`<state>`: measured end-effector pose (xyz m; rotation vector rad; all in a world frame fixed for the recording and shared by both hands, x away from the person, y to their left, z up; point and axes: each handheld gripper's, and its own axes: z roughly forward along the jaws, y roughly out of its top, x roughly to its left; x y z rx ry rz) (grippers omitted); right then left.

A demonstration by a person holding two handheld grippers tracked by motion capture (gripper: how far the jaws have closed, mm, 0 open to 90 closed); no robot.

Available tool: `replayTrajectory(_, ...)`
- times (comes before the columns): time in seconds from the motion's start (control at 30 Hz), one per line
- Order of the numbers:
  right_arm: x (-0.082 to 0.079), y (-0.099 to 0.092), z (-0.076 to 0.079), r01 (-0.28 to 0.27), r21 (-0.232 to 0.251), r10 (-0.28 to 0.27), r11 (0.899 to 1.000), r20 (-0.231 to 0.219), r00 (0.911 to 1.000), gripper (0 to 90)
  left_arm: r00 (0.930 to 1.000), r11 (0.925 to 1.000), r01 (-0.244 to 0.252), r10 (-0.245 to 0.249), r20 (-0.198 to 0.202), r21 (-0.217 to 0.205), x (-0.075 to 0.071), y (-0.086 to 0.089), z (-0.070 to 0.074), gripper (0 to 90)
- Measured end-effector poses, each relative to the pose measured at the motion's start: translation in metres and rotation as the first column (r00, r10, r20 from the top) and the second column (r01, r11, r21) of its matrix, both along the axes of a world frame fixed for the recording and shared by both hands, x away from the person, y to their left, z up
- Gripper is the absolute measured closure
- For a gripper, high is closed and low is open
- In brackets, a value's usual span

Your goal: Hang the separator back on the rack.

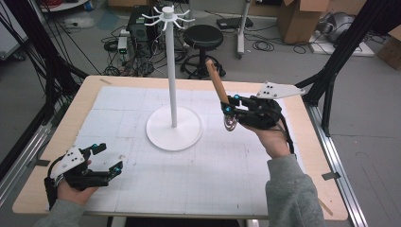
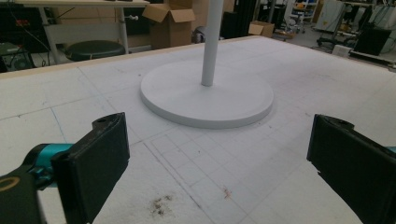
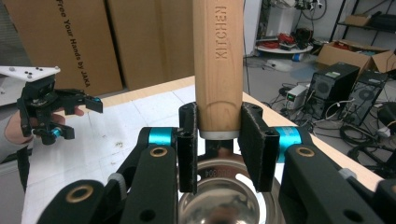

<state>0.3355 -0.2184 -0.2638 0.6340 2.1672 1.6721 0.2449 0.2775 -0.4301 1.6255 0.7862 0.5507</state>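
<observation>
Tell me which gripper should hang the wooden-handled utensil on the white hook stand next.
Right. The right gripper already clamps the wooden-handled utensil, lifted off the table beside the hook stand. The left gripper sits open and empty at the near left corner, farther from the stand.

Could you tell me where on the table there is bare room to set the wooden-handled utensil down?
The white mat lies bare left of the stand base, and across the front between the left tool and the right sleeve. It is tightest between the stand base and the right tool holding the utensil.
</observation>
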Motion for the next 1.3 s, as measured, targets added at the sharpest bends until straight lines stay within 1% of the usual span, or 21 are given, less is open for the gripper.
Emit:
replayTrajectory(0.33, 0.005, 0.003, 0.003, -0.005, 0.006, 0.005, 1.0, -0.007, 1.0, 69.7, 1.0, 1.0, 0.003, -0.003, -0.002, 0.002, 0.0, 0.0, 0.0, 6.2)
replayTrajectory(0.6, 0.011, 0.007, 0.007, 0.003, 0.011, -0.003, 1.0, -0.006, 1.0, 69.6, 1.0, 1.0, 0.002, -0.002, 0.001, 0.0, -0.001, 0.0, 0.0, 6.3)
replayTrajectory(0.9, 0.014, 0.011, 0.012, 0.002, 0.02, -0.002, 1.0, 0.005, 1.0, 69.7, 1.0, 1.0, 0.004, -0.004, 0.001, 0.0, -0.001, 0.0, 0.0, 6.3)
replayTrajectory(0.97, 0.014, 0.013, 0.014, 0.001, 0.019, -0.001, 1.0, 0.01, 1.0, 69.7, 1.0, 1.0, -0.003, 0.003, 0.005, -0.007, -0.002, 0.002, 0.001, 6.3)
replayTrajectory(1.07, 0.015, 0.014, 0.018, -0.002, 0.031, 0.001, 1.0, 0.017, 0.9998, 69.7, 1.0, 0.9999, -0.009, 0.009, 0.004, -0.013, -0.003, 0.004, 0.001, 6.3)
replayTrajectory(1.1, 0.015, 0.015, 0.019, -0.001, 0.031, 0.0, 1.0, 0.02, 0.9998, 69.7, 1.0, 0.9999, -0.008, 0.008, 0.004, -0.008, -0.003, 0.005, 0.001, 6.2)
replayTrajectory(1.17, 0.015, 0.016, 0.02, 0.001, 0.034, -0.002, 0.999, 0.02, 0.9998, 69.7, 0.9999, 0.9999, -0.011, 0.011, 0.003, -0.011, -0.003, 0.005, 0.001, 6.3)
replayTrajectory(1.2, 0.016, 0.016, 0.021, 0.003, 0.033, -0.003, 0.999, 0.026, 0.9997, 69.6, 0.9999, 0.9999, -0.011, 0.011, 0.003, -0.012, -0.003, 0.005, 0.001, 6.3)
replayTrajectory(1.27, 0.016, 0.018, 0.022, -0.007, 0.032, 0.006, 0.999, 0.02, 0.9998, 69.7, 0.9999, 0.9999, -0.013, 0.013, 0.001, -0.011, -0.003, 0.005, 0.0, 6.2)
replayTrajectory(1.3, 0.016, 0.018, 0.022, -0.004, 0.027, 0.003, 1.0, 0.025, 0.9997, 69.7, 0.9999, 0.9998, -0.014, 0.014, -0.001, -0.011, -0.003, 0.004, 0.0, 6.3)
